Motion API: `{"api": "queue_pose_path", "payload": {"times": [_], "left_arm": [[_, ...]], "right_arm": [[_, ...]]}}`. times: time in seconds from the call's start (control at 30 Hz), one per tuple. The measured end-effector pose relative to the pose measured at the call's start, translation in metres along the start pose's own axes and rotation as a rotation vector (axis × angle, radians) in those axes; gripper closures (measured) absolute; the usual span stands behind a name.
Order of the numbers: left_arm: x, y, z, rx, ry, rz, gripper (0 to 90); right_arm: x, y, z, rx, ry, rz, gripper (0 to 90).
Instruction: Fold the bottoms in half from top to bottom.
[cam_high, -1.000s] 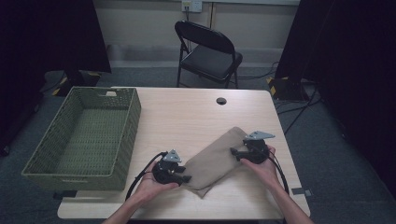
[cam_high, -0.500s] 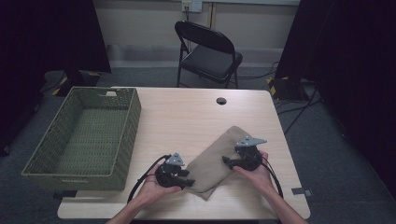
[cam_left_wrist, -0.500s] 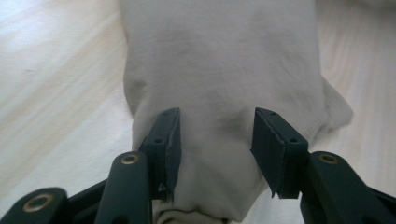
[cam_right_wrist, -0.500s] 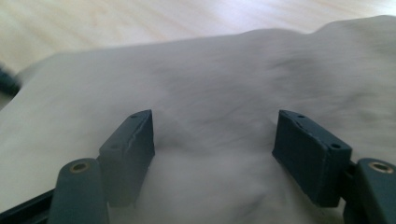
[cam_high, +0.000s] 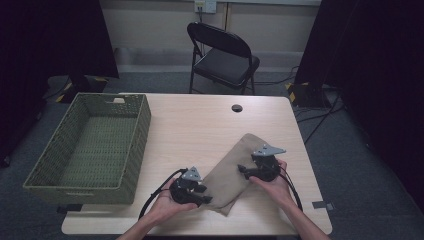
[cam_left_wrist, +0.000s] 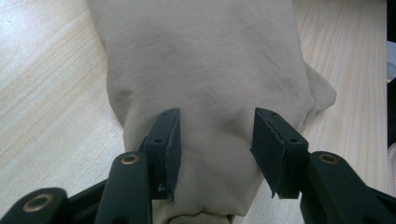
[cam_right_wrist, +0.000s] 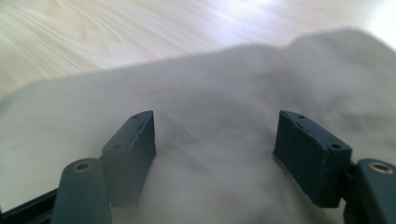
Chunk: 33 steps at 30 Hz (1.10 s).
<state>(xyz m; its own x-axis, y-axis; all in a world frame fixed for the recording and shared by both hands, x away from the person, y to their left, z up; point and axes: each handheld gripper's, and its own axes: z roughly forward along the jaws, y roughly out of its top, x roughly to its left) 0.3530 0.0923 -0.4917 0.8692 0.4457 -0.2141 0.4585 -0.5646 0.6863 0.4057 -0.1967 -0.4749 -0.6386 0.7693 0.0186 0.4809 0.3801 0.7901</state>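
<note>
Pressing down on the beige folded cloth (cam_high: 235, 172) from both ends, I am working two grippers at the near edge of the table (cam_high: 200, 125). My left gripper (cam_high: 200, 192) is sitting at the cloth's near-left end, at about seven o'clock from the cloth's middle. In the left gripper view its two black pads (cam_left_wrist: 166, 147) are standing apart with a ridge of the cloth (cam_left_wrist: 210, 93) rising between them; the fabric is touching the inner faces, but I cannot tell whether they are actually pinching it. My right gripper (cam_high: 247, 171) is lying over the cloth's right side, at about three o'clock from its middle, with the grey three-cornered plate showing on top. In the right gripper view its pads (cam_right_wrist: 130, 149) are spread wide over the blurred cloth (cam_right_wrist: 224, 93), released, with nothing clamped.

The cloth itself is lying flat on the table as a long folded strip, running from seven o'clock near my left hand (cam_high: 167, 205) up toward one o'clock past my right hand (cam_high: 272, 182). A green woven basket (cam_high: 90, 145) is standing well apart at nine o'clock on the table's left side. A small dark round grommet (cam_high: 237, 107) is sitting at twelve o'clock near the far edge, and a black folding chair (cam_high: 222, 55) is standing beyond the table.
</note>
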Motion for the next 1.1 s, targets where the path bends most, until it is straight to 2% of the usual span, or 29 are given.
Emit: {"api": "queue_pose_path", "payload": {"times": [0.1,0.13,0.2,0.23,0.5,0.57,0.7,0.8,0.87,0.93,1.07,1.1], "left_arm": [[0.0,0.001,0.0,-0.001,0.007,-0.002,50.4],[0.0,0.001,-0.002,0.006,0.013,0.007,49.9],[-0.001,0.002,-0.004,0.003,0.021,0.015,48.2],[0.0,0.002,-0.007,-0.012,0.024,0.004,47.5],[0.011,0.002,-0.025,-0.055,0.072,-0.038,44.3],[0.013,0.003,-0.029,-0.069,0.084,-0.039,44.1],[0.018,0.006,-0.042,-0.095,0.118,-0.068,44.1],[0.024,0.01,-0.049,-0.103,0.119,-0.085,44.3],[0.028,0.014,-0.055,-0.133,0.134,-0.104,44.3],[0.029,0.018,-0.061,-0.153,0.149,-0.112,44.1],[0.027,0.019,-0.068,-0.162,0.158,-0.095,44.9],[0.026,0.019,-0.07,-0.161,0.17,-0.11,44.9]], "right_arm": [[0.0,0.0,0.008,0.04,0.002,-0.003,26.7],[-0.001,-0.003,0.011,0.042,0.002,-0.018,26.8],[0.001,-0.003,0.009,0.054,-0.013,-0.015,26.8],[0.001,-0.004,0.009,0.059,-0.017,-0.009,26.9],[-0.001,-0.012,0.0,0.064,-0.03,0.004,26.9],[-0.001,-0.014,-0.004,0.071,-0.042,0.011,27.0],[-0.001,-0.018,-0.011,0.084,-0.074,0.034,27.0],[-0.001,-0.022,-0.017,0.095,-0.092,0.048,27.0],[-0.001,-0.025,-0.022,0.099,-0.105,0.058,26.9],[-0.002,-0.027,-0.026,0.107,-0.111,0.058,27.1],[-0.001,-0.028,-0.032,0.132,-0.15,0.067,27.4],[-0.001,-0.029,-0.033,0.134,-0.151,0.068,27.4]]}}
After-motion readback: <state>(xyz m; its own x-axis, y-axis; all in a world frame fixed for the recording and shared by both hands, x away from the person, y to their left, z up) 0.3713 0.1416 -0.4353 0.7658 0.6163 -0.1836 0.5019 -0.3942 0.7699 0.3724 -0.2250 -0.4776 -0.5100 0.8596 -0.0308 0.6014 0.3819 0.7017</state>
